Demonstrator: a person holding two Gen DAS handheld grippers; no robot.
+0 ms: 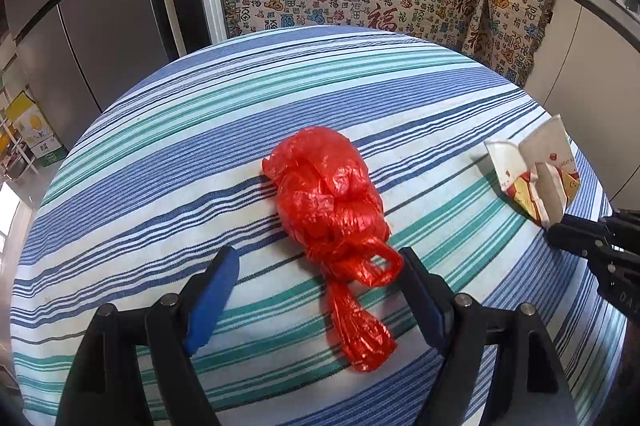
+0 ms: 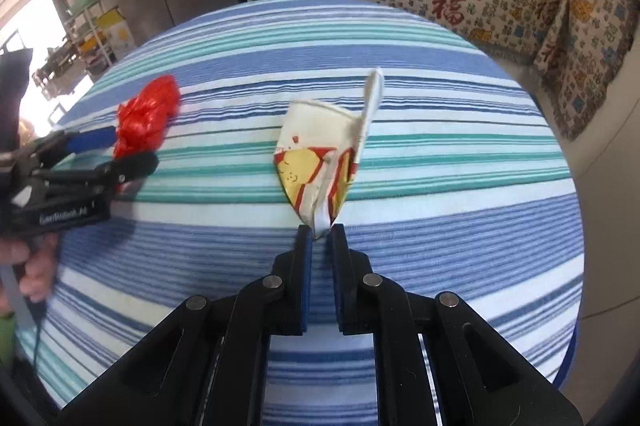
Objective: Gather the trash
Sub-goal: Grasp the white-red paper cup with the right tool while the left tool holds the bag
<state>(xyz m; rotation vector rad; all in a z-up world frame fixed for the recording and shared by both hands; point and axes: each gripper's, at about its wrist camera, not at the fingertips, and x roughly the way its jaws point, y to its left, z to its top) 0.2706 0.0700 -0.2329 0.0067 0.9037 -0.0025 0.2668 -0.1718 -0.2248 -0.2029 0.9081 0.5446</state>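
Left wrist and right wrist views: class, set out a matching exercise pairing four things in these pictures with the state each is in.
Things:
1. red plastic bag
2. crushed paper cup
3. left gripper
4. right gripper

States:
A. jaws wide apart, one on each side of a knotted handle
B. flattened, its bottom corner pinched between two fingers
C. tied in a knot, lying on the striped tablecloth
D. fingers closed nearly together on a paper edge

Pairs: 1-C, 2-B, 3-A, 4-D
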